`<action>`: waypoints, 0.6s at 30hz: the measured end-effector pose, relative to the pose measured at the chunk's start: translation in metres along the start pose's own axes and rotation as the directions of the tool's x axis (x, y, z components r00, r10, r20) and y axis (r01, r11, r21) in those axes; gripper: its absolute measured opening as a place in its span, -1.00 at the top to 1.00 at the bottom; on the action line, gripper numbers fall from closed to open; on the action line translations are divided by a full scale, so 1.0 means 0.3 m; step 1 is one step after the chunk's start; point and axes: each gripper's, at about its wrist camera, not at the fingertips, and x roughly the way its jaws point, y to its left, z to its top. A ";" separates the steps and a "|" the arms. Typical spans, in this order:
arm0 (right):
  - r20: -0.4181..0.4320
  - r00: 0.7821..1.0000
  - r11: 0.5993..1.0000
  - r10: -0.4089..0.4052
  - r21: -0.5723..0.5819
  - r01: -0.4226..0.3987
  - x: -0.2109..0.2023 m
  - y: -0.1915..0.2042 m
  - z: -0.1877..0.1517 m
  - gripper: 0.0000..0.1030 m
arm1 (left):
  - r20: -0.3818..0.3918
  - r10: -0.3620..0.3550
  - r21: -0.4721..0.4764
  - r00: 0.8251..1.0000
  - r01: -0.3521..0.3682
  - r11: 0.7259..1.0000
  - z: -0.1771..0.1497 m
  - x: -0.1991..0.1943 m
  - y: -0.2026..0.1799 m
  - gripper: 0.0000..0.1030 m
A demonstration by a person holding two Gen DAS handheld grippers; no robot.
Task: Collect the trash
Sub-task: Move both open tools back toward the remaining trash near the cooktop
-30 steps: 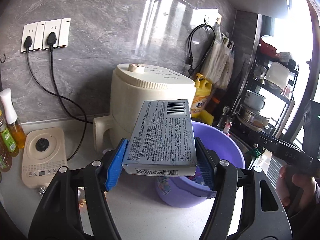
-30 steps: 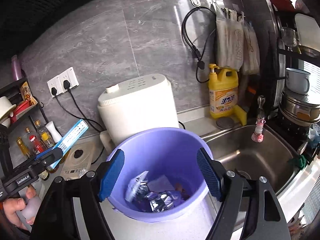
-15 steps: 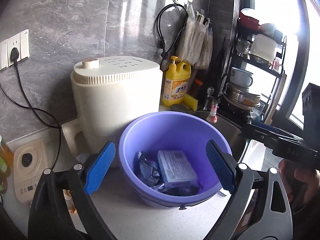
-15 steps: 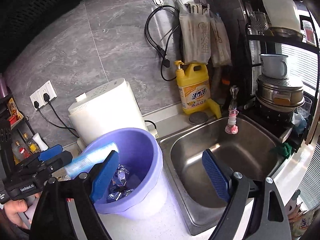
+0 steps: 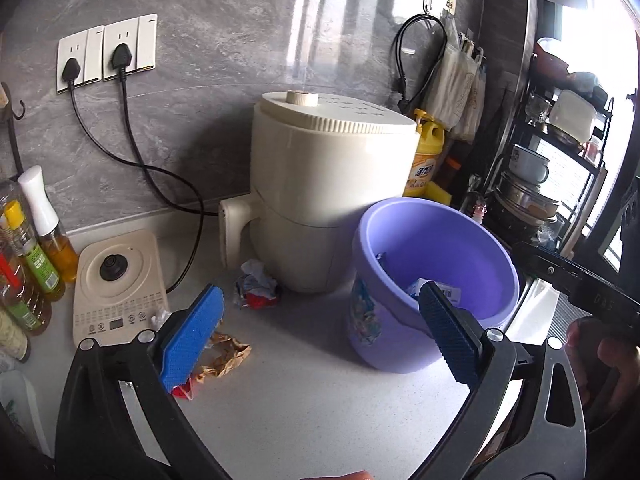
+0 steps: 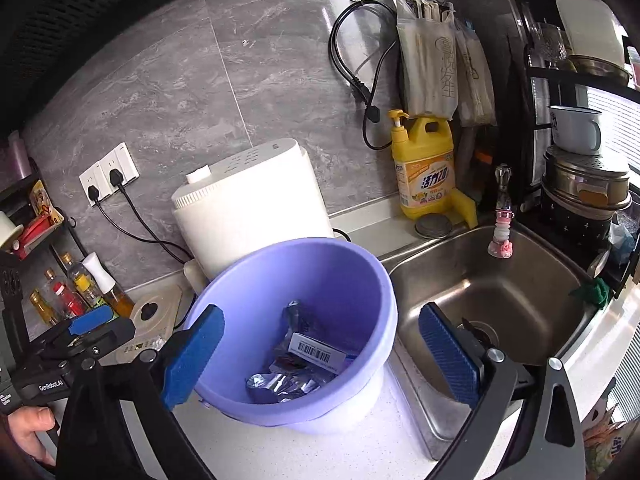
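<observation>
Reaching next for the brown wrapper [image 5: 226, 354], left tongs [image 5: 320, 336] and right tongs [image 6: 320, 350], both just spread empty, should dip low over the tabletop [image 5: 320, 392].

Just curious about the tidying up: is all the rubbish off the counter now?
No, a crumpled brown wrapper and a red-and-white wrapper lie on the counter outside the purple bucket.
</observation>
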 end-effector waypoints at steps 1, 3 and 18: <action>-0.005 1.000 1.000 0.004 0.001 -0.004 0.005 0.018 -0.007 -0.86 | -0.004 0.009 -0.001 1.000 -0.009 1.000 -0.007 -0.012 0.021 -0.88; -0.015 1.000 1.000 0.010 0.007 -0.010 0.014 0.055 -0.024 -0.86 | -0.016 0.029 -0.003 0.999 -0.029 1.000 -0.019 -0.036 0.064 -0.88; -0.082 0.994 0.996 0.076 -0.041 -0.079 0.056 0.385 -0.163 -0.86 | -0.074 0.112 -0.097 0.991 -0.119 0.988 -0.155 -0.198 0.371 -0.88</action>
